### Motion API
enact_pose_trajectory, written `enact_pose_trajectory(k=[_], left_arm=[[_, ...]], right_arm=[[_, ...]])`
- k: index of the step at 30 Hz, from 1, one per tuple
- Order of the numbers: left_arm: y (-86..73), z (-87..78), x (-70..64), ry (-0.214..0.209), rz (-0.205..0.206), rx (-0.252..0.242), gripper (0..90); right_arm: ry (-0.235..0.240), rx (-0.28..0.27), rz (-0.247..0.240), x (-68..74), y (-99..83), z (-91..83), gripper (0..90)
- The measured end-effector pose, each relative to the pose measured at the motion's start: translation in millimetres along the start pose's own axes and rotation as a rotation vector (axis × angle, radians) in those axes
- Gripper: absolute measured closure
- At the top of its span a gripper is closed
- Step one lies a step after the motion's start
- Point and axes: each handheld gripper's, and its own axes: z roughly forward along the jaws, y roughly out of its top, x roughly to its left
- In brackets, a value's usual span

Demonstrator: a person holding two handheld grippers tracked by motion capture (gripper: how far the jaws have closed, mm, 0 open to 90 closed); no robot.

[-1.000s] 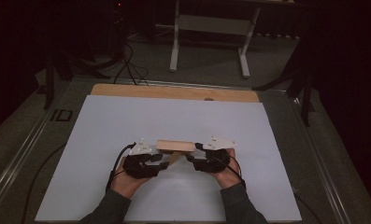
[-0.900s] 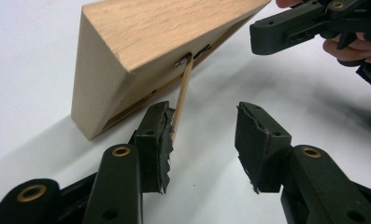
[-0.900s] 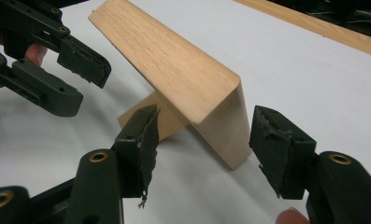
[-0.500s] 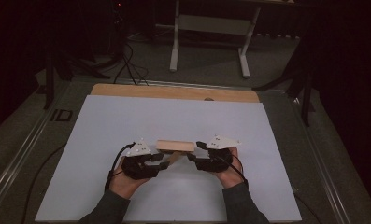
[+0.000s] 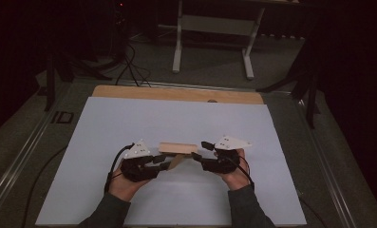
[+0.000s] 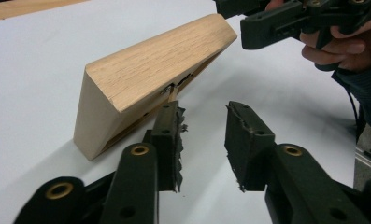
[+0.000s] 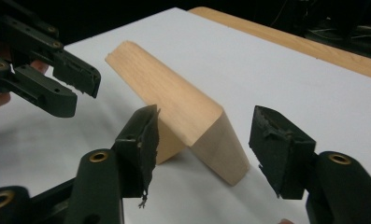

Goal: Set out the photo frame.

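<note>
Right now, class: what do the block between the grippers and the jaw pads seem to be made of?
Block: pale, apparently unvarnished wood, with visible grain lines and a matte surface. Pads: probably black rubber or foam, matte, with ragged, fraying edges. White sheet beneath: smooth, possibly paper or plastic.

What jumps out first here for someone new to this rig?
The pale wooden block, a long wedge-shaped piece lying mid-table on the white sheet, between the two hands. The left gripper and right gripper flank its ends, jaws apart; the right one's jaws straddle the block's near end. Beyond the table, a white metal stand rises out of the dark.
</note>
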Motion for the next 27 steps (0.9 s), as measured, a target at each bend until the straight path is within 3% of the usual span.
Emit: enact_pose_trajectory(k=[6,14,21,27], left_arm=[[1.3,-3.3,0.9,-0.001,0.0,-0.006,67.9],[1.1,-7.4,4.2,0.008,-0.008,-0.012,70.3],[0.0,-8.6,6.9,0.013,-0.012,-0.004,73.9],[-1.4,-5.7,7.1,0.034,-0.001,0.016,82.9]], right_arm=[[-0.008,-0.052,0.043,-5.9,2.1,-6.6,51.1],[-0.069,-0.089,0.072,-14.5,4.2,-12.3,62.3],[-0.108,-0.068,0.08,-18.3,3.9,-2.2,77.1],[-0.104,-0.054,0.099,-23.9,1.7,10.0,89.5]])
